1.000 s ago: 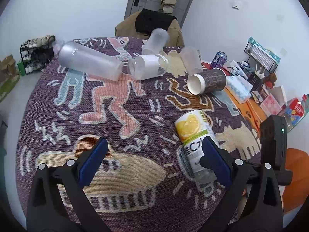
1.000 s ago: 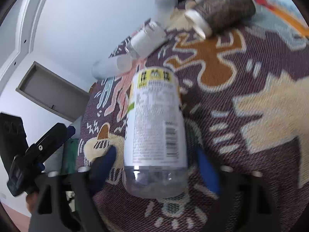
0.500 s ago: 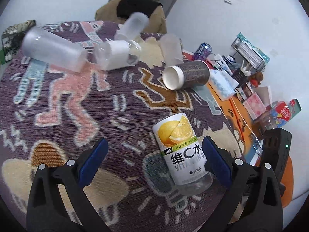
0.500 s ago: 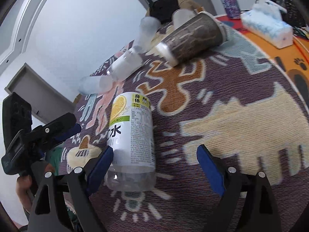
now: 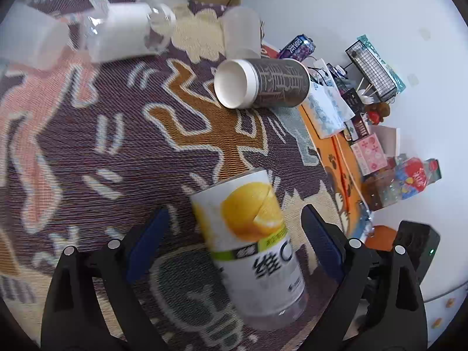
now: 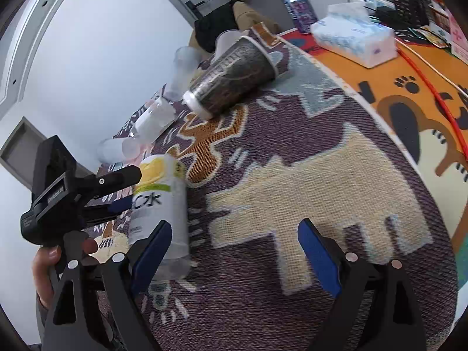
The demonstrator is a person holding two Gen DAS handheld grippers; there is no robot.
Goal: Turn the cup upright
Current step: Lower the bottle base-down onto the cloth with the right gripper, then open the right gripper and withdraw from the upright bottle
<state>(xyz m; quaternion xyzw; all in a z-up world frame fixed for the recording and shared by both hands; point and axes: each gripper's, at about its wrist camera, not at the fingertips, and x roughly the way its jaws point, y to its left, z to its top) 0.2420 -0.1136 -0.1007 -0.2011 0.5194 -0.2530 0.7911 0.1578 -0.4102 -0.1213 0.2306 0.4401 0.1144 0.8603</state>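
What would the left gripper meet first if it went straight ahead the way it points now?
Most likely the lemon-label cup: it stands between the open fingers of the left gripper, somewhat right of centre. The dark paper cup lies on its side farther along.

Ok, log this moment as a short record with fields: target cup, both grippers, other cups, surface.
target cup: lemon-label cup, standing between the open fingers of the left gripper, not clamped
left gripper: open, blue pads either side of the cup
right gripper: open, empty, cup just left of its left finger
other cups: dark paper cup on its side; frosted cups lying behind
surface: patterned woven mat
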